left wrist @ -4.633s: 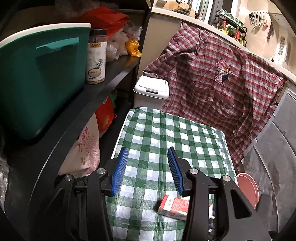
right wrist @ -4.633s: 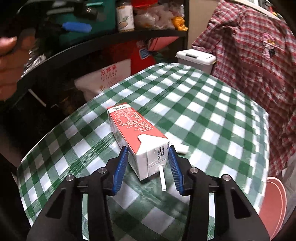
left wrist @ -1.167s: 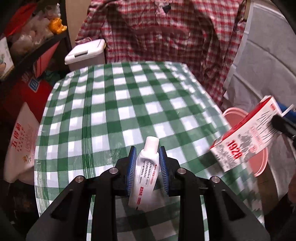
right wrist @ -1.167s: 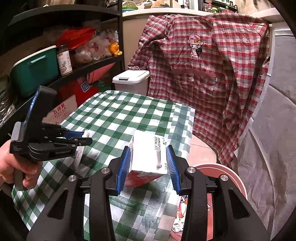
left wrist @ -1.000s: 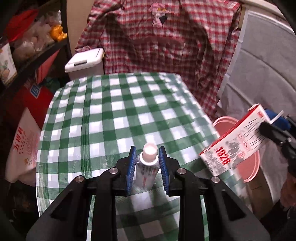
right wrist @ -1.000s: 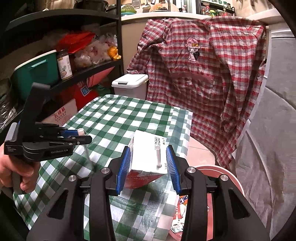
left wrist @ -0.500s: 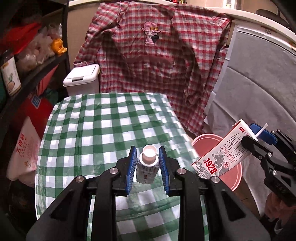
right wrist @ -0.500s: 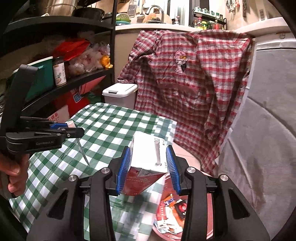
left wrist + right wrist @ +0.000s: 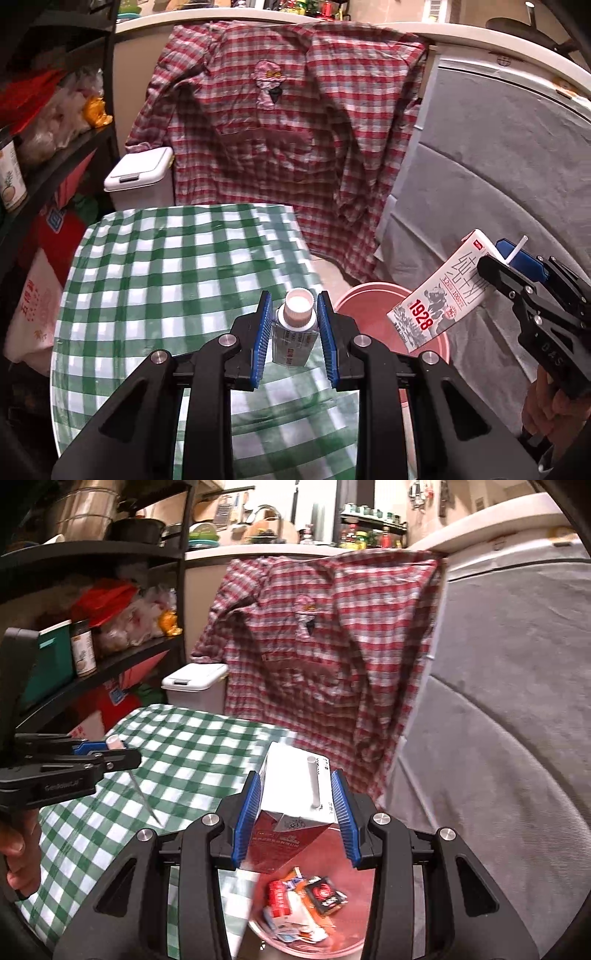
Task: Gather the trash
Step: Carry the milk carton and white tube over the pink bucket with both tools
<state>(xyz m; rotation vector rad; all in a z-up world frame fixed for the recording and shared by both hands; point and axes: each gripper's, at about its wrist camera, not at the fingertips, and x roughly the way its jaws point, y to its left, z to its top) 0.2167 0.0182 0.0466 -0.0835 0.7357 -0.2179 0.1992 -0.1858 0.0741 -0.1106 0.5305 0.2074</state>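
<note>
- Left wrist view: the left gripper is closed narrowly on a small white tube, whose round cap points away from the camera. The tube is lifted above the desk, which has a green and white checked cloth.
- At the right of this view, the right gripper holds a red and white milk carton tilted in the air, over the far right rim of the pink trash bin. The bin stands on the floor just beside the right edge of the desk.
- A red plaid shirt hangs behind the desk, and a white lidded bin stands at the far left.
- Right wrist view: the right gripper is closed on the milk carton, both blue pads pressing its sides; a white straw stands up from its top.
- The carton hangs directly above the pink trash bin, which already contains wrappers.
- At the left, the left gripper appears from the side, with the tube between its pads, over the desk.
</note>
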